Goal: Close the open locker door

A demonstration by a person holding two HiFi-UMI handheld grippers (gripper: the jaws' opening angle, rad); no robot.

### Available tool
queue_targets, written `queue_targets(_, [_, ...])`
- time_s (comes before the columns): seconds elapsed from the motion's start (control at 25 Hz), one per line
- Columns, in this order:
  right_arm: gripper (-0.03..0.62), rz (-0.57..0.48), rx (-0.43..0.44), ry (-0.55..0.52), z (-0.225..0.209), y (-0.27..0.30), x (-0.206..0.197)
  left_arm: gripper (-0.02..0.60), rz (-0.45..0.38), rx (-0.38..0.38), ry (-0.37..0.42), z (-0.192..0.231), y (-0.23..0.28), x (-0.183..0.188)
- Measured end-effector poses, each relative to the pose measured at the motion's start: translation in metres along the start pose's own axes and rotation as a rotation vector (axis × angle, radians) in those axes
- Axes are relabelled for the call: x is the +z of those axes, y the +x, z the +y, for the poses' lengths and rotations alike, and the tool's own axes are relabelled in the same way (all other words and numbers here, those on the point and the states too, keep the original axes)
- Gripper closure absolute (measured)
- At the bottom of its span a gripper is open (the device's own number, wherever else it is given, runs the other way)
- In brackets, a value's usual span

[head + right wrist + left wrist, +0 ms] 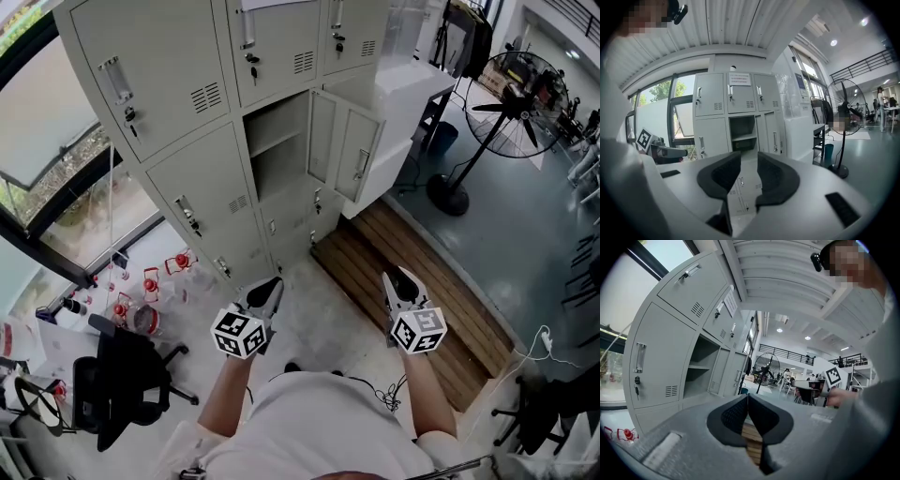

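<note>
Facing the open locker door (356, 155), upright and well ahead, slightly rightward. Carrying the right gripper (396, 277) nearer it, jaws apart, empty; the left gripper (270, 285) pinched together, empty.

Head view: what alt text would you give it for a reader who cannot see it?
Seen from above, a person faces a bank of grey metal lockers whose middle locker door hangs open. The person holds the left tongs and right tongs out in front, both short of the lockers; a pedestal fan stands at right.
</note>
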State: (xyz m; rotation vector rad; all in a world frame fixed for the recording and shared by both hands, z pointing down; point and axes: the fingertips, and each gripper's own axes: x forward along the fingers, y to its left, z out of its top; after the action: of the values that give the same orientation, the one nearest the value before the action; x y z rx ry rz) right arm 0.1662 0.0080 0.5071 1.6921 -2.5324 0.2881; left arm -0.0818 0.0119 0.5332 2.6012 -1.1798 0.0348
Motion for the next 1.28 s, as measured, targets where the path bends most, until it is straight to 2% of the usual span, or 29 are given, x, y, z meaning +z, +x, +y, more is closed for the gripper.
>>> queue_targets(0.48, [0.491, -0.009, -0.054, 0.010, 0.022, 0.014, 0.000, 0.566, 0.020, -0.044, -0.001, 0.032, -0.011, -0.002])
queue_targets(0.76, [0.491, 0.001, -0.059, 0.015, 0.025, 0.024, -0.002, 0.566, 0.022, -0.041, -0.010, 0.046, -0.010, -0.002])
queue_targets(1.28, [0.491, 0.021, -0.017, 0.028, -0.015, 0.075, 0.000, 0.566, 0.029, -0.022, -0.011, 0.055, 0.042, 0.007])
